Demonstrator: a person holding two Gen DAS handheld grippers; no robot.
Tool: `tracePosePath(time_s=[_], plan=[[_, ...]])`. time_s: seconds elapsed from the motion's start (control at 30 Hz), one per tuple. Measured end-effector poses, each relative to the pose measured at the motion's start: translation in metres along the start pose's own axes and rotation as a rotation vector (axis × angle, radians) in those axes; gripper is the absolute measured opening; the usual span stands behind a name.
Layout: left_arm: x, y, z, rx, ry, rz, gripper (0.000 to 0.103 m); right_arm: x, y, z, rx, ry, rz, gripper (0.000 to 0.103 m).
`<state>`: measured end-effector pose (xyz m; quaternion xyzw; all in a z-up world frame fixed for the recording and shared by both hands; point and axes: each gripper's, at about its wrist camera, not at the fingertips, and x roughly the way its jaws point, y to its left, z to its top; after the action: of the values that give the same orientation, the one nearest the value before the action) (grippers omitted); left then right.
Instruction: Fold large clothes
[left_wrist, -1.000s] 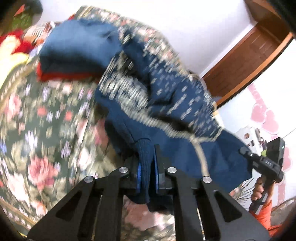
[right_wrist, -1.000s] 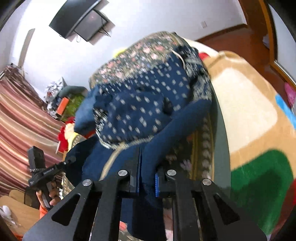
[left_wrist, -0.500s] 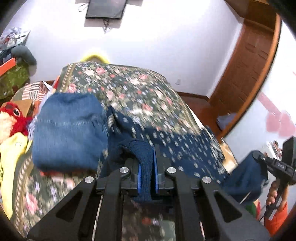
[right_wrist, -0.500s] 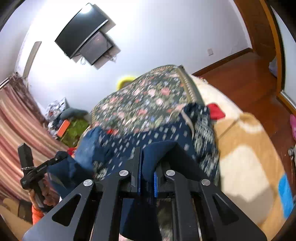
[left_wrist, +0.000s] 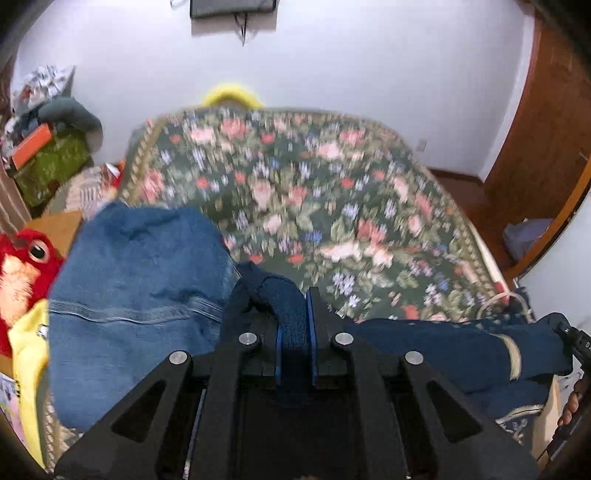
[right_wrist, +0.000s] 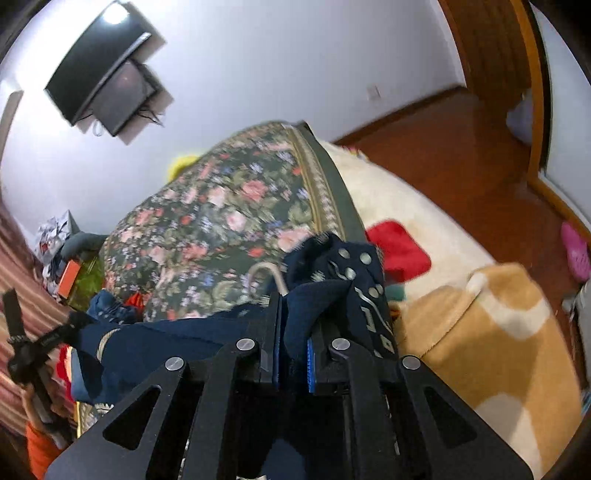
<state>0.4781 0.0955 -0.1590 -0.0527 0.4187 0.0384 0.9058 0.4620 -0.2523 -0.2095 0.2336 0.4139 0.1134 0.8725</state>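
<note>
Both hand-held grippers are clamped on a dark navy knitted garment with a pale patterned band, stretched between them over the near end of a bed: the left hand-held gripper (left_wrist: 294, 325) pinches a thick fold of the knit (left_wrist: 284, 302) between its blue pads, and the right hand-held gripper (right_wrist: 293, 343) bites a bunched fold at the other end. The fabric looks soft, limp and fairly heavy, sagging between the two grips; by that judgement it is best held at corners or hems, and a thick bunch could creep out of the pads. Just left of the left hand-held gripper lies a folded pair of blue denim jeans (left_wrist: 136, 295), beside a red plush toy (left_wrist: 26, 258). Ahead of both spreads a dark green floral bedspread (left_wrist: 314, 206), blurred. To the right of the right hand-held gripper sits a cream, tan and red fleece blanket (right_wrist: 480, 332). Beyond are a white wall, a wall-mounted black television (right_wrist: 99, 85), a wooden door (left_wrist: 535, 140) and a reddish wood floor (right_wrist: 461, 155).
</note>
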Motion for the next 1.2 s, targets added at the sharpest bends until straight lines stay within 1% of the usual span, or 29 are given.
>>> tracePosePath(time_s=[0.03,0.07,0.13,0.17,0.23,0.3,0.37,0.4,0.43,0.47,0.5,0.53,0.57,0.6,0.63,0.7,0.77,0.83,0.93,1.03,1.2], plan=[[0.010,0.000,-0.003,0.007,0.021,0.013,0.015,0.005,-0.006,-0.001,0.021,0.015,0.009,0.009],[0.016,0.000,-0.007,0.013,0.032,0.026,0.015,0.006,-0.009,-0.001,0.027,0.030,0.016,0.011],[0.024,-0.001,-0.011,0.028,0.052,0.030,0.017,0.007,-0.012,-0.003,0.012,0.065,0.017,0.012],[0.027,-0.001,-0.014,0.041,0.068,0.035,0.017,0.005,-0.011,-0.003,-0.007,0.073,0.013,0.015],[0.027,-0.003,-0.017,0.060,0.102,0.045,0.021,-0.007,-0.008,-0.002,-0.041,0.063,-0.015,0.019],[0.021,-0.003,-0.018,0.074,0.113,0.044,0.024,-0.014,-0.006,0.000,-0.053,0.058,-0.029,0.021],[0.010,-0.003,-0.018,0.077,0.123,0.030,0.037,-0.028,-0.005,0.003,-0.054,0.037,-0.084,0.031],[0.003,-0.004,-0.018,0.074,0.120,0.024,0.050,-0.036,-0.005,0.004,-0.057,0.014,-0.110,0.034],[-0.005,-0.004,-0.018,0.071,0.102,0.027,0.062,-0.048,-0.003,0.005,-0.068,-0.012,-0.118,0.039],[-0.015,-0.004,-0.018,0.070,0.076,0.034,0.066,-0.053,-0.002,0.005,-0.074,-0.021,-0.115,0.041],[-0.028,-0.005,-0.018,0.077,0.044,0.044,0.070,-0.062,0.000,0.005,-0.082,-0.025,-0.113,0.042],[-0.040,-0.006,-0.018,0.093,0.023,0.045,0.071,-0.072,0.002,0.005,-0.093,-0.029,-0.114,0.042],[-0.049,-0.007,-0.018,0.107,0.016,0.038,0.072,-0.076,0.004,0.004,-0.101,-0.032,-0.113,0.042],[-0.058,-0.009,-0.019,0.122,0.010,0.026,0.075,-0.083,0.007,0.002,-0.115,-0.037,-0.113,0.042],[-0.068,-0.010,-0.020,0.134,0.008,0.015,0.082,-0.092,0.011,0.000,-0.133,-0.047,-0.116,0.043],[-0.083,-0.013,-0.024,0.154,0.002,-0.002,0.089,-0.100,0.018,-0.003,-0.160,-0.049,-0.117,0.044],[-0.096,-0.019,-0.031,0.179,-0.001,-0.021,0.090,-0.106,0.026,-0.004,-0.178,-0.052,-0.105,0.044],[-0.100,-0.024,-0.038,0.203,0.009,-0.033,0.096,-0.108,0.033,-0.008,-0.192,-0.050,-0.094,0.045],[-0.098,-0.035,-0.052,0.234,0.032,-0.049,0.097,-0.103,0.043,-0.016,-0.220,-0.020,-0.074,0.046],[-0.084,-0.045,-0.066,0.249,0.080,-0.077,0.097,-0.089,0.052,-0.030,-0.248,0.023,-0.066,0.059],[-0.043,-0.063,-0.085,0.247,0.170,-0.111,0.097,-0.055,0.068,-0.050,-0.292,0.107,-0.043,0.059]])
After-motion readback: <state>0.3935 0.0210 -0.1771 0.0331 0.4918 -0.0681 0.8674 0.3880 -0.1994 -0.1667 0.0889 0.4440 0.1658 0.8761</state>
